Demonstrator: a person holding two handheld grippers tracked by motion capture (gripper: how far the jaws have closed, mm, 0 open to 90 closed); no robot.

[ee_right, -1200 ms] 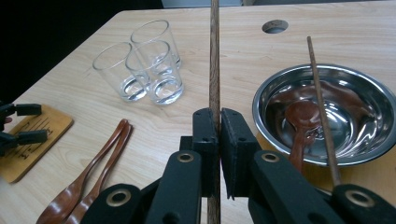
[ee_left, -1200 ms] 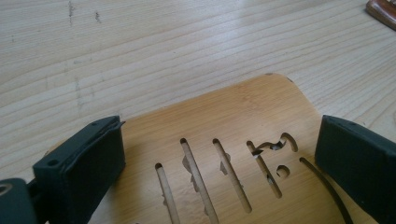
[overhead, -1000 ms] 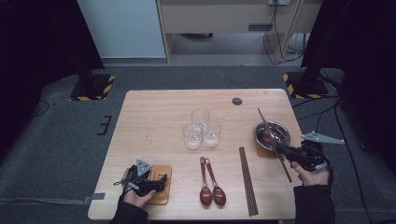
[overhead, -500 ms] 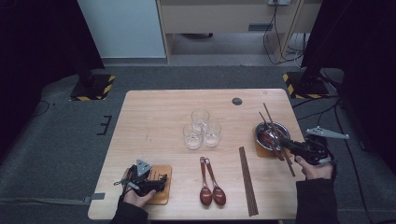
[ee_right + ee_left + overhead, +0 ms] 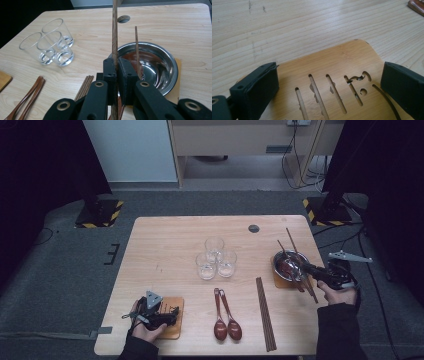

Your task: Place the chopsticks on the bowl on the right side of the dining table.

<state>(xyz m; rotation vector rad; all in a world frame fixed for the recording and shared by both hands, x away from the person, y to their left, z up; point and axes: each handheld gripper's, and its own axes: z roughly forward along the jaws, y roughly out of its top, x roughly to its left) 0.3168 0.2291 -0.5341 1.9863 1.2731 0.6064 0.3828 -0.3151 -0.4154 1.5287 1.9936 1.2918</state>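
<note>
We have our right tool (image 5: 117,72) clamped on one chopstick (image 5: 114,37) above the steel bowl (image 5: 165,75) at the tabletop's right edge, apparently to lay it inside; our left tool (image 5: 329,90) stands open over the bamboo coaster (image 5: 337,65), near left.

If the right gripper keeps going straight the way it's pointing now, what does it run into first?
Most likely the steel bowl: the right gripper, shut on a chopstick, has its jaws at the bowl's near rim. A second chopstick rests in the bowl. Depth is uncertain.
</note>
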